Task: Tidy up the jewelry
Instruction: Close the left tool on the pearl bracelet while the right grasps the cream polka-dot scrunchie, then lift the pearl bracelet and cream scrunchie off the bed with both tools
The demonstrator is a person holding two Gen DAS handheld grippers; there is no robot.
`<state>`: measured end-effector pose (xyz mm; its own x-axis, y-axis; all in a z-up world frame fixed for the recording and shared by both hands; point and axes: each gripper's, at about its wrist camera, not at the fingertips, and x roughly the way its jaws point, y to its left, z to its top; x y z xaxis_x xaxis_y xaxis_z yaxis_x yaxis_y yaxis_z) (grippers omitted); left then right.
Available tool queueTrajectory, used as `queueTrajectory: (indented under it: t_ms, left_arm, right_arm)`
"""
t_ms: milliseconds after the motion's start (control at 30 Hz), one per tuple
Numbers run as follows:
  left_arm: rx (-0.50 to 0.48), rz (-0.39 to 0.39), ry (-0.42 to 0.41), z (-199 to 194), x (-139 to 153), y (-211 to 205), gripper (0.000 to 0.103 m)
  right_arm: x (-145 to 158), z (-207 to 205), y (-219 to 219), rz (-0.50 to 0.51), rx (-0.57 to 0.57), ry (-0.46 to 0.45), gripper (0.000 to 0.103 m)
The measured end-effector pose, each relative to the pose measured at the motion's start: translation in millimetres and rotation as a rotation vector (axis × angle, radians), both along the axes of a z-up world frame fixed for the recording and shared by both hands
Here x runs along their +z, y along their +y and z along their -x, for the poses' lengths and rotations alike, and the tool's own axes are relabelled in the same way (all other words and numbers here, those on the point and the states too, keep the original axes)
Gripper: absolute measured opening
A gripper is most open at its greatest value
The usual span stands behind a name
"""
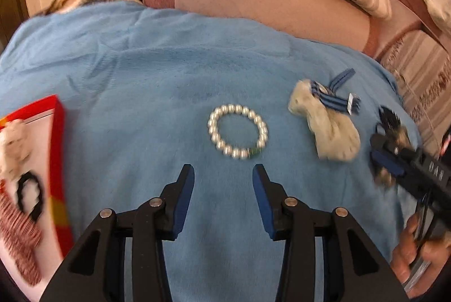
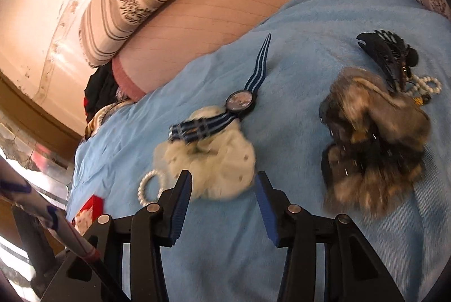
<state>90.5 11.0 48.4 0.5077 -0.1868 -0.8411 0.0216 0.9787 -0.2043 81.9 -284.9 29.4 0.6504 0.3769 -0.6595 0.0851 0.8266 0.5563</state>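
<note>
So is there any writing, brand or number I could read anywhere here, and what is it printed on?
"DAS": raised letters on the black body of the right gripper, seen in the left wrist view; blur may hide further letters.
Watch face: any markings too small and blurred to read.
Red box: only colours and shapes show, no legible text.
Blue marks on a white tube at the right wrist view's edge: too blurred to read.

White pearl bracelet [image 1: 237, 130] lies flat beside striped watch [image 2: 241, 101].
</note>
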Motion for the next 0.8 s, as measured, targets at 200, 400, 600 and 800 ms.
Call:
queueTrajectory:
  t_ms: [200, 400, 600, 800]
  left_arm:
    - [0.010, 0.007, 0.045, -38, -20, -5, 0.042]
    - [0.010, -0.026, 0.026, -56, -33, -13, 0.041]
    - [0.007, -0.146, -0.043, -57, -42, -27, 0.012]
    - [0.011, -0.140, -0.081, -36, -40, -21, 0.009]
  right_arm:
    - [-20, -23, -3, -0.042, 0.008, 0.026, 0.050]
    - [-30, -40, 3, -0.053, 0.036, 0.036, 0.050]
    - [-33, -45, 16, 0.004, 0.086, 0.033, 0.019]
    - [-19, -33, 20, 0.054, 0.078, 0.000, 0.012]
